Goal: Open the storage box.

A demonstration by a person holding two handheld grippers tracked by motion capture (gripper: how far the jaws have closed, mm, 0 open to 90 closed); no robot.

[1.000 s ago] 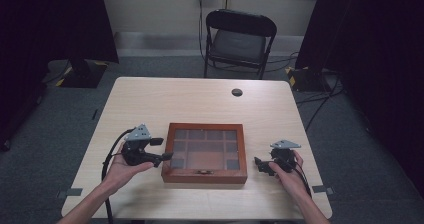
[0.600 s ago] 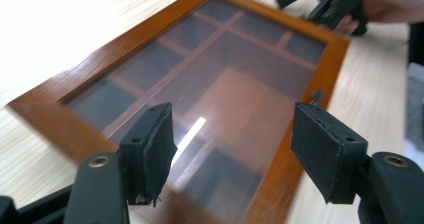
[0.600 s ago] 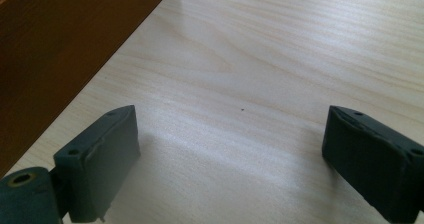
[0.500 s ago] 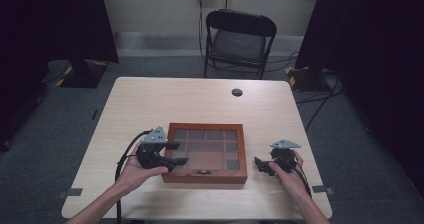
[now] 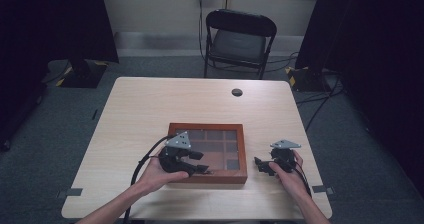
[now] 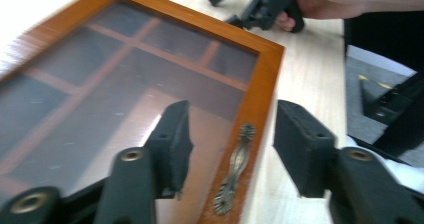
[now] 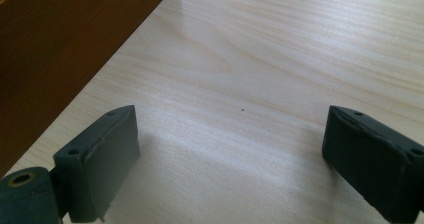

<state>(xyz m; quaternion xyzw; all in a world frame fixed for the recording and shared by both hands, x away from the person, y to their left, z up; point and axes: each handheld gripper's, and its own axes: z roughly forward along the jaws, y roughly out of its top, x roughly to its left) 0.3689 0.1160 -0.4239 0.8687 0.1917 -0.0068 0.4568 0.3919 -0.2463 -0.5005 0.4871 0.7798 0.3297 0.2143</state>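
A brown wooden box (image 5: 206,127) with a glass lid over several compartments lies flat at the front middle of the table. My left gripper (image 5: 202,162) is open over the lid's front edge. In the left gripper view its jaws (image 6: 232,134) stand on either side of the small brass handle (image 6: 235,166) on the box frame (image 6: 260,84), not touching it. My right gripper (image 5: 259,166) rests open just right of the box, pointing at it. In the right gripper view its jaws (image 7: 230,134) hold nothing, with the box's side wall (image 7: 60,49) at the left.
Light wooden table (image 5: 150,109) with a small dark round spot (image 5: 237,92) near its far edge. A black folding chair (image 5: 240,39) stands beyond the table. Cables trail on the grey floor at right, and dark curtains hang on both sides.
My left gripper has moved right, from beside the box's left side to over the lid's front edge. The right gripper and the box have stayed put.
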